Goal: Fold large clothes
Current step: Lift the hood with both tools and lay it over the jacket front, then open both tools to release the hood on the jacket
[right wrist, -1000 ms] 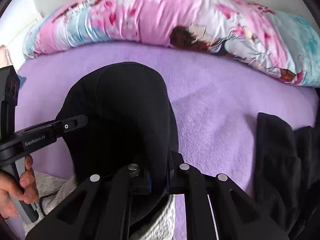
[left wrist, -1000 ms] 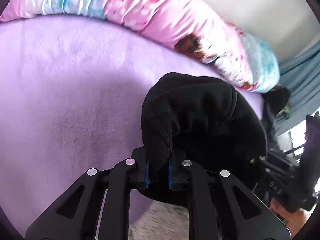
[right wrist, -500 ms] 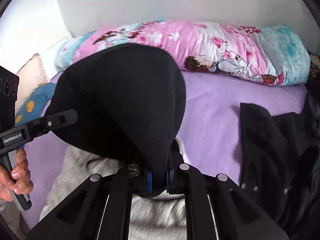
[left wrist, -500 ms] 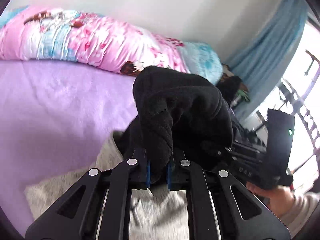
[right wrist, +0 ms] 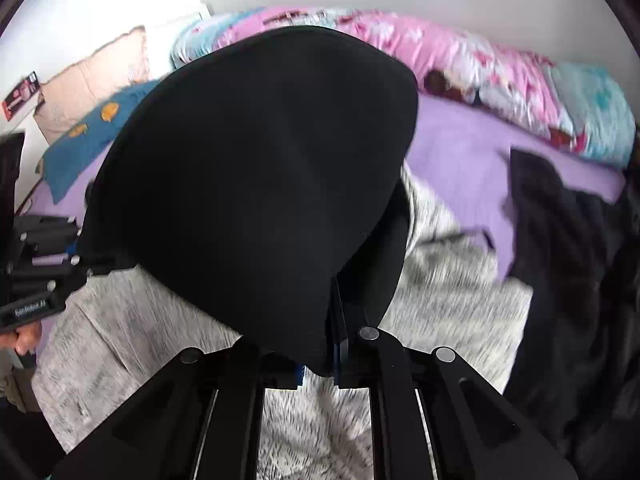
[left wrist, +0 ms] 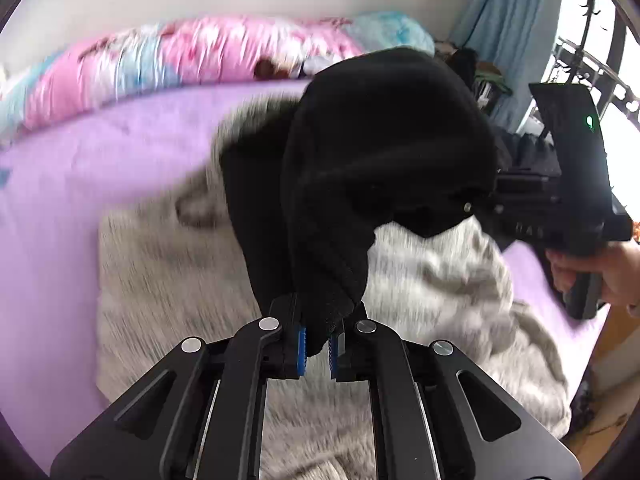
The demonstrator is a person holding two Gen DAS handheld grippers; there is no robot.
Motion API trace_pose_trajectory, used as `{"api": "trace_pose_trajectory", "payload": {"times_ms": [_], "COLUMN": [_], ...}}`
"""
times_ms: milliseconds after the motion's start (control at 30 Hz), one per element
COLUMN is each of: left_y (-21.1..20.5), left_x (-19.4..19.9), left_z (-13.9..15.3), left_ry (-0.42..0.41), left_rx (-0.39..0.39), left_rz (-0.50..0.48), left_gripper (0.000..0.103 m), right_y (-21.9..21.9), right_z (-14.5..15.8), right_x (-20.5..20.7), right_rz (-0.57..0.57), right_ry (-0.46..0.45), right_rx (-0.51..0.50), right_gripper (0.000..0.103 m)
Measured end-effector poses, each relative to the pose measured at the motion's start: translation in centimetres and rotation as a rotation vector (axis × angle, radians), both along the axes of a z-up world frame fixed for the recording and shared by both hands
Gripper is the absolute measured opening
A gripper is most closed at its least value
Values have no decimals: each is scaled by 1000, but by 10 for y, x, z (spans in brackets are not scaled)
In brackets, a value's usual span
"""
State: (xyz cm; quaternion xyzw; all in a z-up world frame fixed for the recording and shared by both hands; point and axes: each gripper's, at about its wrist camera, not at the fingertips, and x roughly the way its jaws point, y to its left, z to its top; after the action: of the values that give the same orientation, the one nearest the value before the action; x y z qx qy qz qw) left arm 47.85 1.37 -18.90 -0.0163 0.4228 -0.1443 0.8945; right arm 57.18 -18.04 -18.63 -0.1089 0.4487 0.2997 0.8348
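A garment with a black hood (left wrist: 384, 152) and a fuzzy grey body (left wrist: 168, 280) hangs from both grippers over a purple bed. My left gripper (left wrist: 318, 350) is shut on a fold of the black fabric. My right gripper (right wrist: 320, 364) is shut on the other side of the black hood (right wrist: 256, 184), which fills the middle of the right wrist view. The grey body (right wrist: 440, 292) drapes below onto the bed. The right gripper also shows in the left wrist view (left wrist: 560, 200), the left one in the right wrist view (right wrist: 36, 276).
A purple sheet (left wrist: 80, 168) covers the bed. A long pink and blue bolster (right wrist: 500, 80) lies along the far wall. Dark clothes (right wrist: 572, 260) are piled at the right. A blue pillow (right wrist: 84, 132) lies at the left. Blue curtains (left wrist: 508, 20) hang by a window.
Both grippers have lifted the garment higher and pulled it back. More of the grey body now shows hanging below the black hood. Both grips are unchanged.
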Motion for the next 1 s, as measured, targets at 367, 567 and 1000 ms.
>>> {"api": "trace_pose_trajectory", "payload": {"times_ms": [367, 567, 1000], "left_y": [1, 20, 20], "left_x": [-25, -51, 65], "left_z": [-66, -23, 19], "left_ry": [7, -72, -89], "left_rx": [-7, 15, -56], "left_rz": [-25, -57, 30], "left_gripper": [50, 97, 97], "right_y": [-6, -25, -12], "right_z": [-45, 10, 60], "right_x": [-18, -40, 23], "right_rz": [-93, -122, -274], "right_ry": [52, 15, -27], "right_rx": [-4, 84, 250], "right_gripper": [43, 74, 90]}}
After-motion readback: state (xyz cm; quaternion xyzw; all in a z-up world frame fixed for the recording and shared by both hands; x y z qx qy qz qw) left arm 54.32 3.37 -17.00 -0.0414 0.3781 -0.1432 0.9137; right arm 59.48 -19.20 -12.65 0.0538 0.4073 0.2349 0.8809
